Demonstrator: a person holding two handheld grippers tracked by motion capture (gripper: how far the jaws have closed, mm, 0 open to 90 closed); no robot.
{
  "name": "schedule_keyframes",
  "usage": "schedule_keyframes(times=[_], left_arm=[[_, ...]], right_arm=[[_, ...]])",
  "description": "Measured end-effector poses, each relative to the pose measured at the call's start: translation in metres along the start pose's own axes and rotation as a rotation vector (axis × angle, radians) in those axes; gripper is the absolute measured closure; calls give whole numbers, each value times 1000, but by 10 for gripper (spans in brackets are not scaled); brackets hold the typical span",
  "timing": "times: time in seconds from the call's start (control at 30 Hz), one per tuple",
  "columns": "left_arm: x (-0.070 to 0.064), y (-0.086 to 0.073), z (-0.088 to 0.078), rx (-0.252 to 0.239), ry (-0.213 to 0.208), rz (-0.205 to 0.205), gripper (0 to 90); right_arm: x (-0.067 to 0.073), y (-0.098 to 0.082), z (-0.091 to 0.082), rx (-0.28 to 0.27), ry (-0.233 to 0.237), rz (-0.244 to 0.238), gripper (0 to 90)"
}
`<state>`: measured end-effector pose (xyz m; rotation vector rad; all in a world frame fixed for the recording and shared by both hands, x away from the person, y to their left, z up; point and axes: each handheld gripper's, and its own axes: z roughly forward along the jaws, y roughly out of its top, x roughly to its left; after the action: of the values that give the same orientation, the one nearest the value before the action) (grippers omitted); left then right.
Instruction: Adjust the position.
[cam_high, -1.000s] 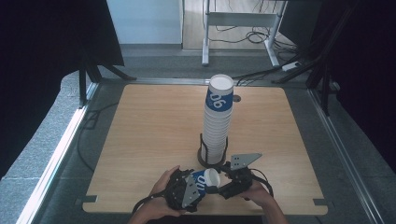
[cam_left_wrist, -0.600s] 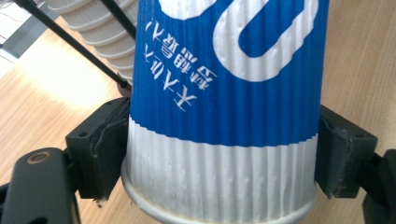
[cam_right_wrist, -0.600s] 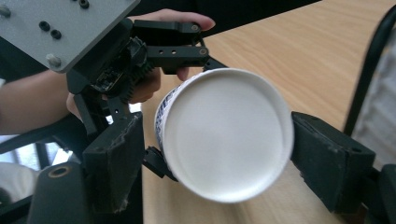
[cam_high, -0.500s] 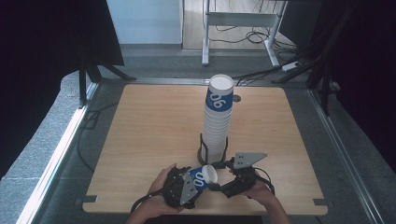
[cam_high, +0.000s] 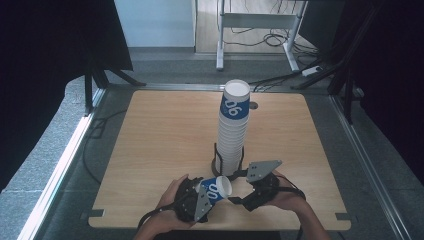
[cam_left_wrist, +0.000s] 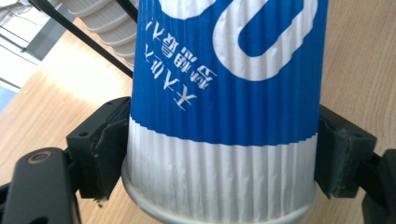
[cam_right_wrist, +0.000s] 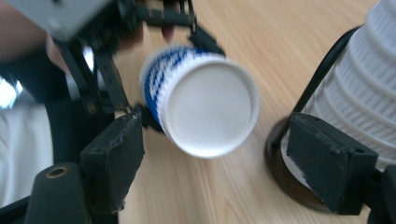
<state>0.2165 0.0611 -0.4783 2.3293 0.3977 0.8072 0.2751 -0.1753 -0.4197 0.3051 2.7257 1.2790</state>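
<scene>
Clamping the blue cup (cam_high: 216, 190) sideways in my left gripper (cam_high: 197, 196), lower centre of the frame. My right gripper (cam_high: 239, 196) has just been opening, nothing between its jaws. Squeezing harder risks crushing the cup; drifting up-frame risks toppling the cup stack (cam_high: 233, 131).

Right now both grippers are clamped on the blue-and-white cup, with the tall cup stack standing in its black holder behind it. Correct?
Not quite. Only the left gripper clamps the blue-and-white cup; the left gripper view shows both pads pressed against its ribbed wall. The right gripper has just been opening, and the right gripper view shows its jaws apart, short of the cup. The cup stack does stand in its black holder behind.
</scene>
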Motion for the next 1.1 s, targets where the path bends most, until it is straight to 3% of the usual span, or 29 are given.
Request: schedule_keyframes(times=[0.17,0.27,0.5,0.6,0.63,0.73,0.77,0.87,0.9,0.93,1.0,1.1], left_arm=[[-5,2,1,8,6,31,169],[-9,2,5,42,27,77,169],[-15,3,10,58,31,104,169],[-17,4,10,63,40,119,169],[-19,5,10,76,50,143,168],[-23,7,11,72,54,146,168],[-24,8,10,86,59,175,169],[-26,9,12,72,59,156,168],[-25,10,11,98,58,181,168],[-27,9,13,76,61,158,168],[-26,9,13,104,56,177,167],[-26,9,14,99,59,162,156]], right_arm=[[1,11,4,106,-11,-60,190],[4,18,10,158,-4,-95,189],[7,23,31,284,9,-159,187],[8,22,40,319,25,-175,187],[9,23,44,338,34,-186,187],[10,25,49,358,49,-210,189],[12,27,54,392,56,-215,201],[13,29,60,433,62,-235,243],[13,29,62,444,69,-239,245],[13,28,63,452,68,-246,248],[13,28,64,459,72,-255,257],[12,28,64,463,76,-262,267]])
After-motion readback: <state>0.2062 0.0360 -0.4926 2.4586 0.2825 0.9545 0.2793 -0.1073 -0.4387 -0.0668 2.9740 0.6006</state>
